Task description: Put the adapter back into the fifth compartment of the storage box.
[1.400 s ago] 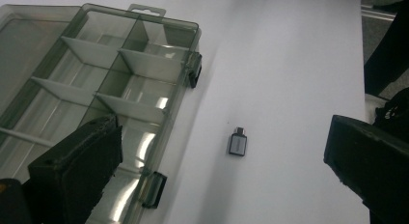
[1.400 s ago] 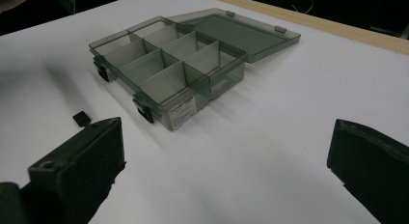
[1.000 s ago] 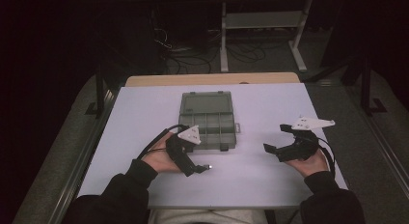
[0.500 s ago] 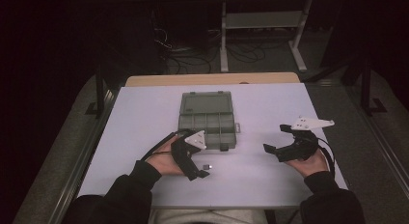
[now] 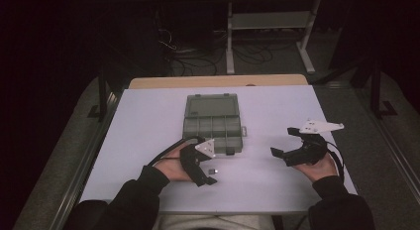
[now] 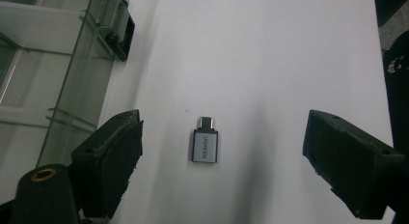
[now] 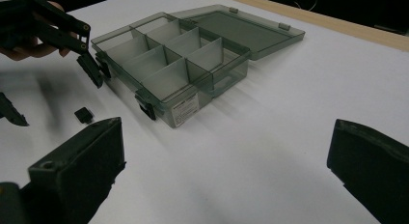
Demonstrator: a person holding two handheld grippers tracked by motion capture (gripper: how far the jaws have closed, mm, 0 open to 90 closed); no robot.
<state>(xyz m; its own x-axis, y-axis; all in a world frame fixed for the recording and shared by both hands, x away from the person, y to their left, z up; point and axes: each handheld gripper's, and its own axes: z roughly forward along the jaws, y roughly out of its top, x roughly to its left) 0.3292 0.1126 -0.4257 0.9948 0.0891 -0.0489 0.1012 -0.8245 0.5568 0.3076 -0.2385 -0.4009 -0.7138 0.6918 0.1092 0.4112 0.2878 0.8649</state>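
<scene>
One small grey adapter [image 6: 205, 146] lies flat on the white table [image 5: 277, 116], squarely between the spread jaws of your left gripper [image 6: 222, 151] — plug end pointing away from the tool, body lined up with the tool's own axis. Both jaws stand wide apart, well clear of the adapter on either side, and hold nothing. In the high view the adapter [image 5: 213, 170] sits just beside your left gripper [image 5: 200, 170], on its nearer side from the organiser box [image 5: 213, 123].

By its look the adapter is light, rigid and smooth-skinned, probably metal-cased, so it should not deform but may skid or tip if one pad reaches it first. Your best hold is likely across its two long flat flanks, at the wider body rather than the narrow plug tip. It lies low on the table, so the pads would have to come right down to the surface.

Your right gripper [image 5: 299, 148] hangs off to the far side of the adapter from the left tool, jaws likewise parted and empty. From the right gripper view the organiser box stands ahead with its lid thrown back and its compartments apparently bare — the adapter [image 7: 83, 114] lies just short of the box's near corner.
</scene>
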